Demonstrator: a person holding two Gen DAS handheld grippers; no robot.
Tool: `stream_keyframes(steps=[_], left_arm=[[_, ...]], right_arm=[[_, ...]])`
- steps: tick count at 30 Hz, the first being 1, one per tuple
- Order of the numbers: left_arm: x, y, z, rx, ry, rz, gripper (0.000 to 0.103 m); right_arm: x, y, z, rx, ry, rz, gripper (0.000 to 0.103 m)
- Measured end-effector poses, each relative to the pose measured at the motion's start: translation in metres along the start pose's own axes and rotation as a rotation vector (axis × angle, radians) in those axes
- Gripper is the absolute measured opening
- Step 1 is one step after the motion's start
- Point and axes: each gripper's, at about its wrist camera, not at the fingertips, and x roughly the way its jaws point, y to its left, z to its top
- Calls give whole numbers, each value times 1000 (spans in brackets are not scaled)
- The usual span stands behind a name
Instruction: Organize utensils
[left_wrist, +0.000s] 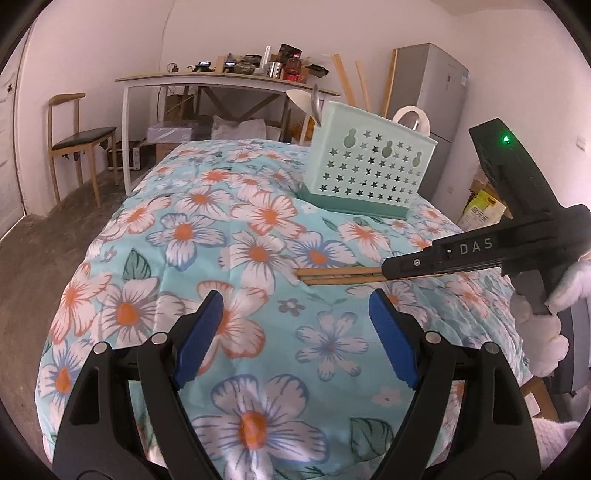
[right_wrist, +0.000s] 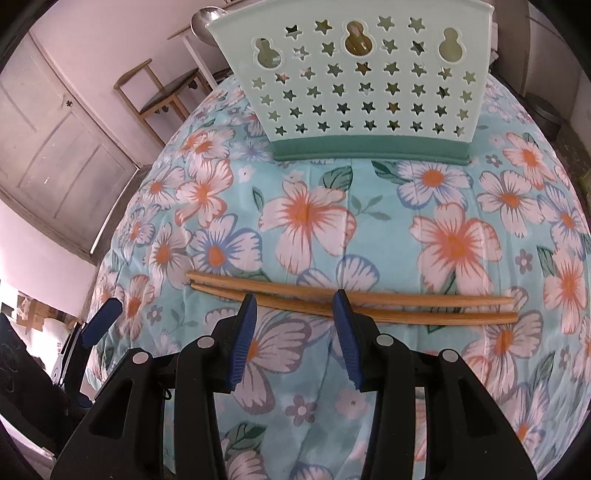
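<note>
Floral cloth in blue, white and orange covers the counter (right_wrist: 306, 221), and on its far side stands the mint-green utensil caddy (right_wrist: 362, 85), its wall punched with stars; a metal ladle (left_wrist: 317, 101) and white-handled tools already poke out of its top. Nearer lie the two wooden chopsticks (right_wrist: 424, 306), side by side and flat on the cloth, well apart from the caddy.

Over them the right gripper (right_wrist: 295, 306) points steeply down, its jaws half-spread and straddling the pair near the middle, a blue pad on either side; no squeeze shows yet, and whether the tips touch the wood I cannot tell. To the side the left gripper (left_wrist: 295, 306) hangs above bare cloth, jaws wide and holding nothing.

By my reading the step in hand is the pickup of the chopsticks. Next the right jaws would need to pinch both sticks together, lift them level, then tip them upright over a caddy compartment.
</note>
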Motion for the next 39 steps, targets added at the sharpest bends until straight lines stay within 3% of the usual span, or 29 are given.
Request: stream_keyframes(steps=[7,12,19,29,39], left_arm=[[0,12,1,-64,12,-15,77],[0,16,1,-84,20,7,77],[0,10,0,-86,24,53,77],[4,-19,5,-30,31,107,77],[9,-34,10,-62,63,93,77]], right_arm=[[5,-1,11,2,9,3,42],[13,-9,20,47,30,55,42],[17,-7,29,4,20,75,42],[18,-19,42,-3,-36,194,42],[5,-30,25,-129,31,291,43]])
